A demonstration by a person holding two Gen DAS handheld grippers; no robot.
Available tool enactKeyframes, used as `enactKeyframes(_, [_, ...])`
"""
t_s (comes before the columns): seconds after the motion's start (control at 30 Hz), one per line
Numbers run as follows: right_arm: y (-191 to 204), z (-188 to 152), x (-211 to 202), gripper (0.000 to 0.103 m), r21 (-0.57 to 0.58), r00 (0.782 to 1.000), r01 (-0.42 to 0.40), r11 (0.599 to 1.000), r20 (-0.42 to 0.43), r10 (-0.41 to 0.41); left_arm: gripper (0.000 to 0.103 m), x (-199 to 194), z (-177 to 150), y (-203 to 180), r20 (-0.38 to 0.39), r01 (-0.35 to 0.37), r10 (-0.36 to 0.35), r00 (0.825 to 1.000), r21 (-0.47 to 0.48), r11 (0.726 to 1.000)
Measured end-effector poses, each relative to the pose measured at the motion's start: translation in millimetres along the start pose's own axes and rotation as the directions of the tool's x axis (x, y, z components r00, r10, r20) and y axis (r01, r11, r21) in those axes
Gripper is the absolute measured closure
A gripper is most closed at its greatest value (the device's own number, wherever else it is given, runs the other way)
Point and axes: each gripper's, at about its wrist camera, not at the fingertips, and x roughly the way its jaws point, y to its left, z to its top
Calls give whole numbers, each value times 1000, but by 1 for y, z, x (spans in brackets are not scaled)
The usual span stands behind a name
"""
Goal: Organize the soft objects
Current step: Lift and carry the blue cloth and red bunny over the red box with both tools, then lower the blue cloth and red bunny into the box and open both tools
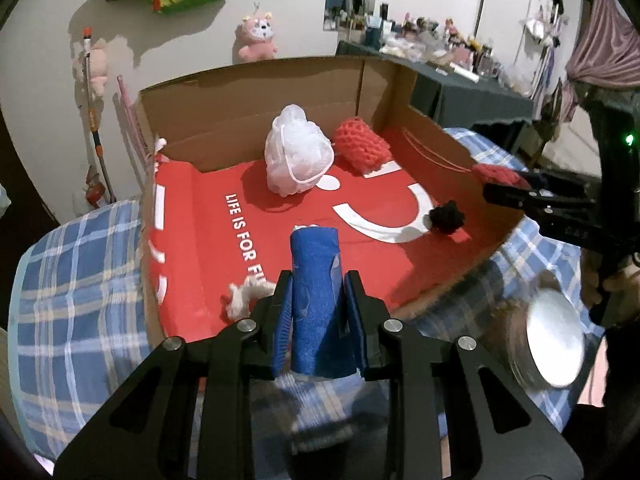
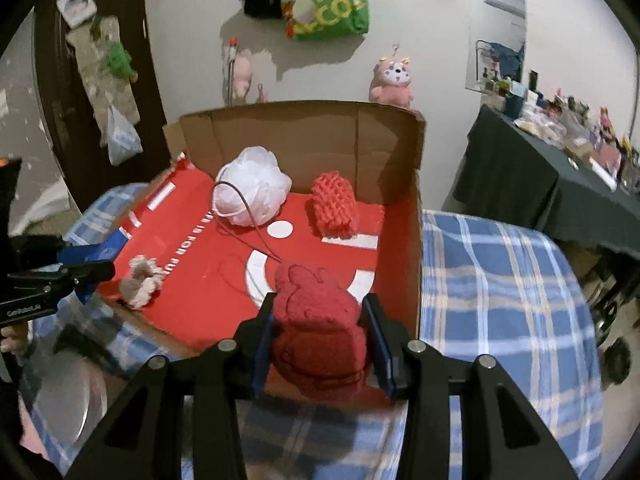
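Over the near edge of the cardboard box [image 1: 248,116], which lies on a blue plaid cover [image 1: 80,272] and is lined with a red printed sheet [image 1: 224,240], the left gripper [image 1: 318,284] is clamped on a rolled blue cloth [image 1: 316,304] and the right gripper [image 2: 320,320] grips a dark red knitted piece [image 2: 320,328] with yarn trailing from it. Near the box's far wall sit a white mesh pouf [image 1: 298,156] and, just beside it, an orange knitted roll [image 1: 362,144]. A cream rope knot [image 2: 140,280] lies at the near left edge, and a small black puff [image 1: 446,216] lies near the right wall.
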Motion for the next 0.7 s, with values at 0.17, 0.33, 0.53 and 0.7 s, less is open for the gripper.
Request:
enactKeyframes(0.17, [7, 26, 37, 58, -77, 994, 60, 995, -88, -67, 79, 33, 22, 7, -74, -57, 59, 995, 20, 998])
enactKeyframes(0.33, [8, 40, 69, 58, -124, 979, 110, 986, -159, -129, 79, 67, 36, 15, -153, -136, 144, 978, 58, 989])
enactKeyframes(0.53, [9, 47, 102, 58, -175, 952, 150, 973, -241, -190, 79, 94, 41, 29, -218, -174, 180, 959, 50, 984])
enactKeyframes(0.7, [12, 44, 120, 58, -221, 933, 181, 958, -270, -239, 79, 111, 42, 36, -257, -183, 187, 948, 41, 982])
